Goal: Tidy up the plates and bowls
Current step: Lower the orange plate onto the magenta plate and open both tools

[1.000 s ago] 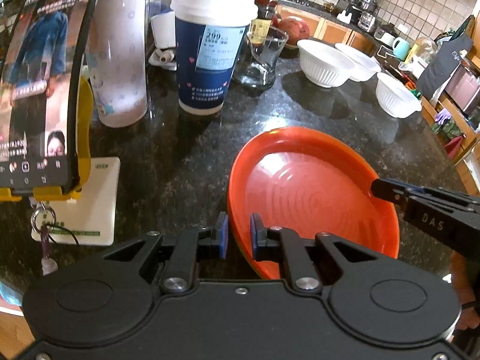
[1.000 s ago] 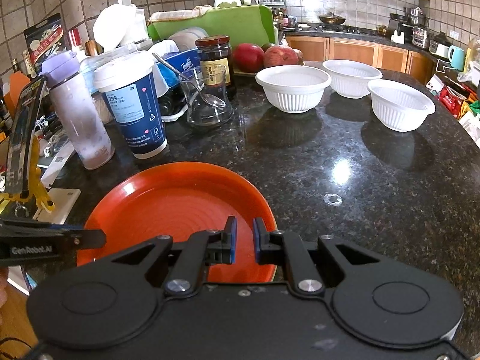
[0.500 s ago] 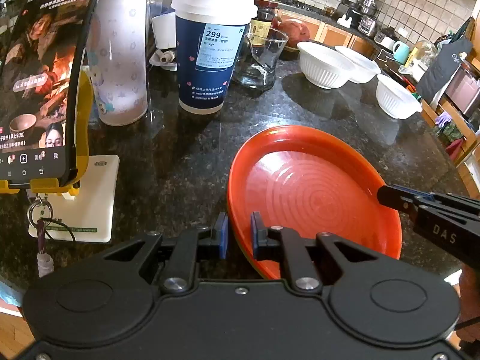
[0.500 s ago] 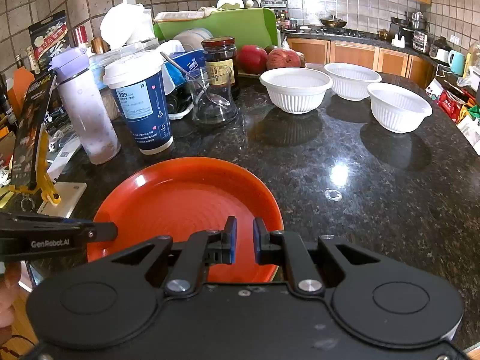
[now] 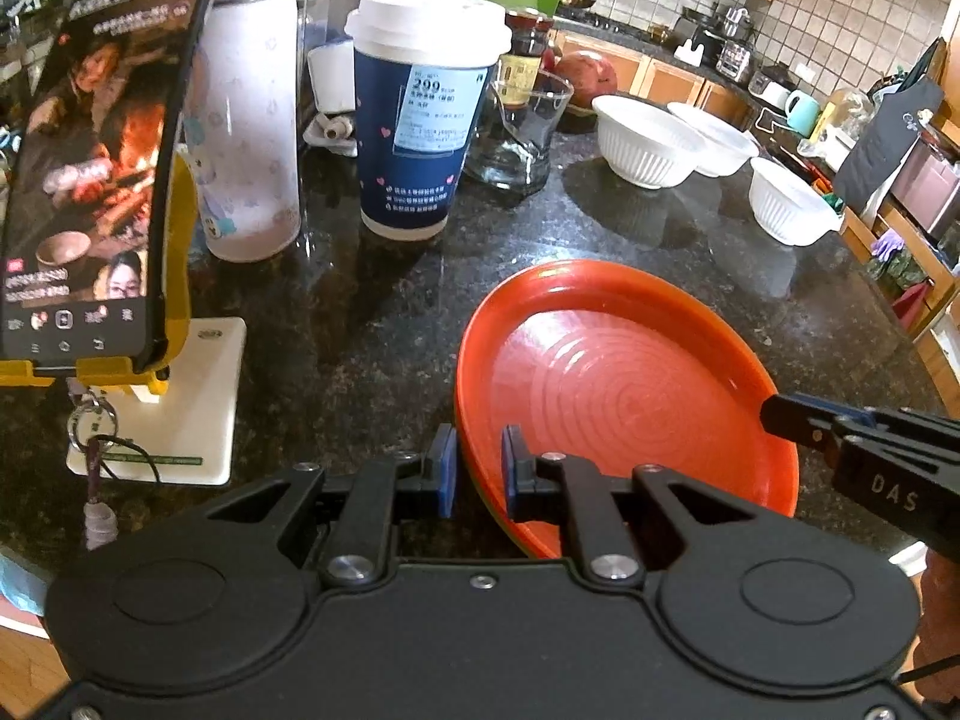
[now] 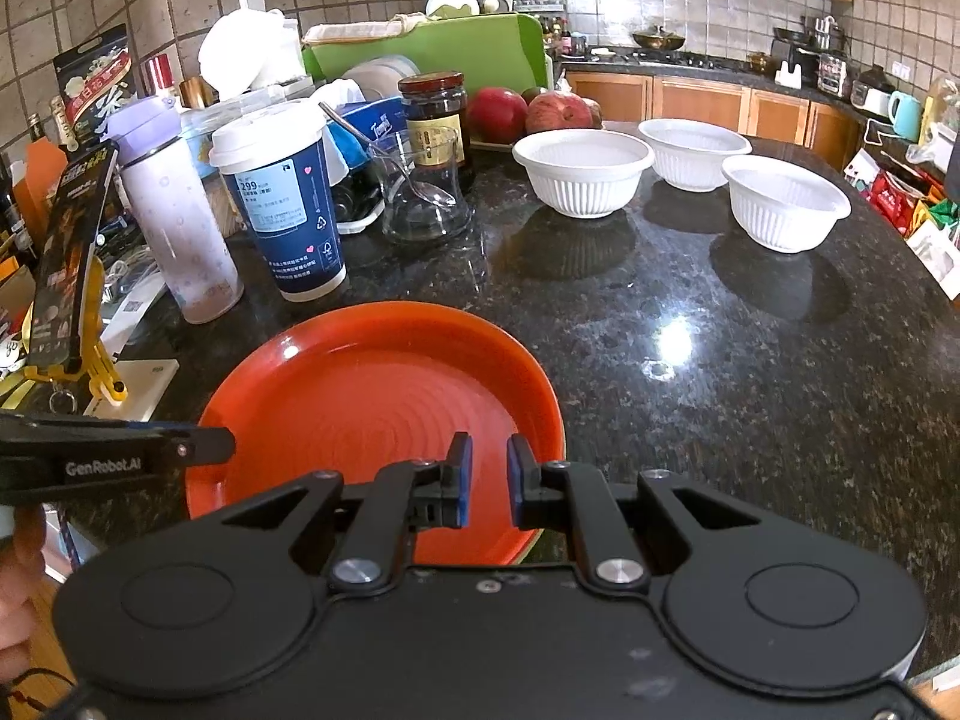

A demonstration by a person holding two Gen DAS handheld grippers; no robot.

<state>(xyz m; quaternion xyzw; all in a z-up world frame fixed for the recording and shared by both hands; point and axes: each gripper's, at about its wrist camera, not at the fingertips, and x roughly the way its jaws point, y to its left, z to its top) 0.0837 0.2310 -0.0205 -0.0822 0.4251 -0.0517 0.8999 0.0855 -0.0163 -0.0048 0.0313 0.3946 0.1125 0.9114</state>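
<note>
An orange plate [image 5: 624,396] lies on the black granite counter [image 6: 750,372]; it also shows in the right wrist view [image 6: 372,396]. My left gripper [image 5: 478,468] is shut on the plate's near left rim, one pad on each side. My right gripper [image 6: 485,483] hovers over the plate's near right part, jaws narrowly apart and holding nothing. Three white ribbed bowls stand apart at the back right: one [image 6: 583,171], a second [image 6: 695,151] and a third [image 6: 785,199].
A blue paper cup [image 6: 282,210], a lilac bottle [image 6: 177,216], a glass with a spoon [image 6: 423,198], a dark jar [image 6: 435,114] and apples [image 6: 558,111] crowd the back left. A phone on a yellow stand [image 5: 90,180] stands at the left edge.
The right gripper has risen and drawn back a little over the plate. The plate has shifted slightly with the left gripper. The bowls have not moved.
</note>
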